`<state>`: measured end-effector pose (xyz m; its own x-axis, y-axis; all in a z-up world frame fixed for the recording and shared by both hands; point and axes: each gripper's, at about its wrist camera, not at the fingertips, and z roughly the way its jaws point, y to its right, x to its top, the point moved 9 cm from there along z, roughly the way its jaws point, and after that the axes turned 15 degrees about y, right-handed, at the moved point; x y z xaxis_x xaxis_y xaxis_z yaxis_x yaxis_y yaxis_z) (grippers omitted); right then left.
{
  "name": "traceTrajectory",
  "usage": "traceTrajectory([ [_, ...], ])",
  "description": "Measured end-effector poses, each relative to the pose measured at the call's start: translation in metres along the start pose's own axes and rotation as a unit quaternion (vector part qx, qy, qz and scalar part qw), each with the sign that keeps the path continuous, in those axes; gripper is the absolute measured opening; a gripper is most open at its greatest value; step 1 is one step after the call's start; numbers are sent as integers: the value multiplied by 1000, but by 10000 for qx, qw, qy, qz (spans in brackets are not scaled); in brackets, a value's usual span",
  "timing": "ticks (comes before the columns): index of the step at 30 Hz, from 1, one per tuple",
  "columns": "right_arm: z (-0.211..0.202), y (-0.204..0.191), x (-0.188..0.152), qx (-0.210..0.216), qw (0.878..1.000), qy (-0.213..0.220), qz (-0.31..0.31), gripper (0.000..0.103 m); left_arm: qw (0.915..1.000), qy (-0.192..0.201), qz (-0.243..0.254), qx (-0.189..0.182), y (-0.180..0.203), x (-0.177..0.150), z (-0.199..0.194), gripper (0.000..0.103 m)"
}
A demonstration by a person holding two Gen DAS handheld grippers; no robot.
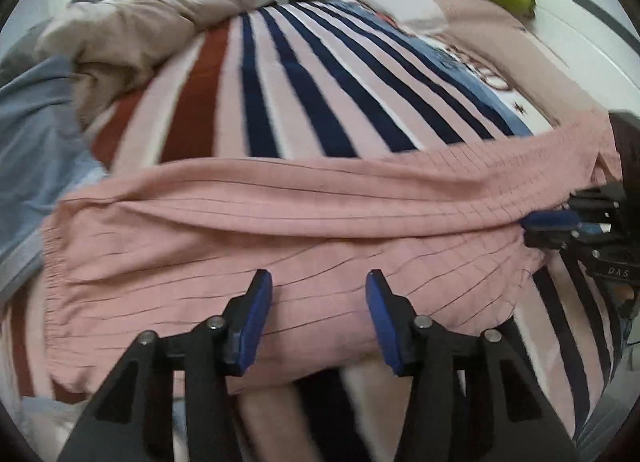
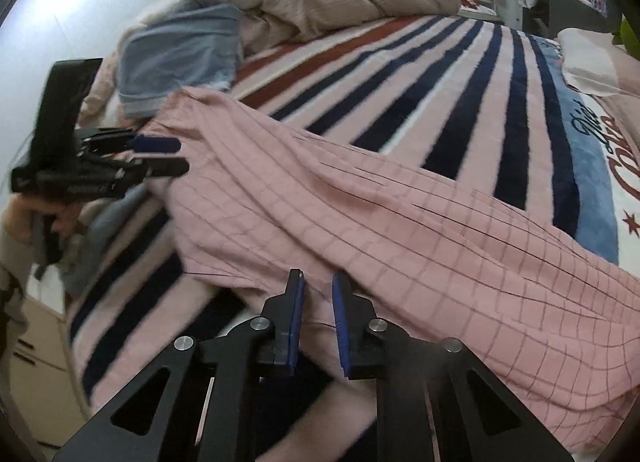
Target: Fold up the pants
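**Pink pants spread across bed**

Striped blanket (image 1: 304, 102) covers the bed; pink checked pants (image 1: 280, 230) lie across it. Left hand-held gripper (image 1: 319, 286) hovers over pants, part open, holding nothing. Right hand-held gripper (image 2: 319, 282) nearly shut at pants' edge (grip unclear w/ blur).

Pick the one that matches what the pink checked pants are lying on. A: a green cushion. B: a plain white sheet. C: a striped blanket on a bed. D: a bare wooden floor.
C: the pink checked pants are spread across the striped blanket, with navy, pink and rust stripes showing around them.
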<state>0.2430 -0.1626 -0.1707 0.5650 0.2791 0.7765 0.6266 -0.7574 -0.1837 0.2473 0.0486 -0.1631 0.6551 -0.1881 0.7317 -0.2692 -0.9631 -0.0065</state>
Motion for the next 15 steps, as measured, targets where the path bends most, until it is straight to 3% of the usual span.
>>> traceTrajectory([
  [4,5,14,0,-99,9999,6,25,6,9997,-93,176,132,17,1,24,46],
  [8,8,33,9,-517,9983,170,-188,7,9995,-48,217,245,21,17,44,46],
  [15,19,66,25,-966,9941,390,-310,8,9978,398,1,534,12,51,63,46],
])
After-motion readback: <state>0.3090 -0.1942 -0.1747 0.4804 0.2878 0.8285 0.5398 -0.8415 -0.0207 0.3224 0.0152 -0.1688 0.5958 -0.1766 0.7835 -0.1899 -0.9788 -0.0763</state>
